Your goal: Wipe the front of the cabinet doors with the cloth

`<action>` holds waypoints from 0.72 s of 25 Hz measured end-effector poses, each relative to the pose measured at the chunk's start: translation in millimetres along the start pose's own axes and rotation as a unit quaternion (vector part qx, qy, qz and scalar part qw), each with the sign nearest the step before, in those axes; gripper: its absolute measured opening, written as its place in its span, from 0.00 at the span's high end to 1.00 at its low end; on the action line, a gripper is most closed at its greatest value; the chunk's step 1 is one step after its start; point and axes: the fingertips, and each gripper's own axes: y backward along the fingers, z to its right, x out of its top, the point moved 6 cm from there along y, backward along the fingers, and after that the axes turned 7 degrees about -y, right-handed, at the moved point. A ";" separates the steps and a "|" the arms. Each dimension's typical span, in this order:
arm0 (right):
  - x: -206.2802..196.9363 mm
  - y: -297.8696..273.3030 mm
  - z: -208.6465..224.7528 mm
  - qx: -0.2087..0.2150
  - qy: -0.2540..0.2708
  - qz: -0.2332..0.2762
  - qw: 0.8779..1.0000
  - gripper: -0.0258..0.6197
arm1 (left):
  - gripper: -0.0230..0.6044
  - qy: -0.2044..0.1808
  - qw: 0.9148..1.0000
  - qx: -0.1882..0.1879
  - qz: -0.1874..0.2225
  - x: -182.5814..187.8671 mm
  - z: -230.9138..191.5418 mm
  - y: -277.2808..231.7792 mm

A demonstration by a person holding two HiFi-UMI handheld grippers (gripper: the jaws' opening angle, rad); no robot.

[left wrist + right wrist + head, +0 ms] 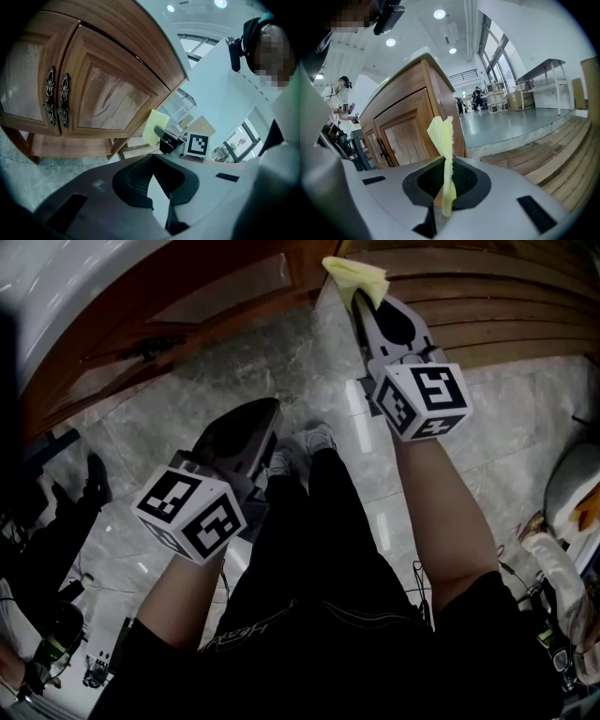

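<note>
In the left gripper view the wooden cabinet shows two panelled doors [101, 96] with a pair of ornate metal handles [56, 98]. A yellow cloth [354, 276] is pinched upright in my right gripper [367, 307], which is shut on it. The cloth [154, 127] is held by the cabinet's right corner; contact with the wood cannot be told. In the right gripper view the cloth [443, 136] stands out of the right gripper [445, 161], with the cabinet [405, 133] to its left. My left gripper [251, 427] hangs lower over the floor, shut and empty, its tips [153, 155] pointing at the doors.
Wooden slats [506, 306] lie to the right of the cabinet, also in the right gripper view [543, 159]. My legs and shoes [317, 439] stand on the grey marble floor [234, 362]. Gear and cables [56, 643] lie at the left, a white object [572, 486] at the right.
</note>
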 end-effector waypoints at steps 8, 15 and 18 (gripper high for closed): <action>-13.7 10.5 -40.4 0.032 -0.020 -0.019 0.999 0.90 | 0.95 0.007 0.999 0.021 0.028 2.4 -15.4 30.9; -31.6 -0.4 -88.5 0.081 0.000 -0.049 0.995 0.90 | 0.95 0.031 0.997 0.052 0.052 -10.1 -35.1 69.9; -39.1 -8.2 -112.9 0.107 0.009 -0.061 0.992 0.90 | 0.95 0.044 0.994 0.075 0.063 -18.5 -48.1 88.6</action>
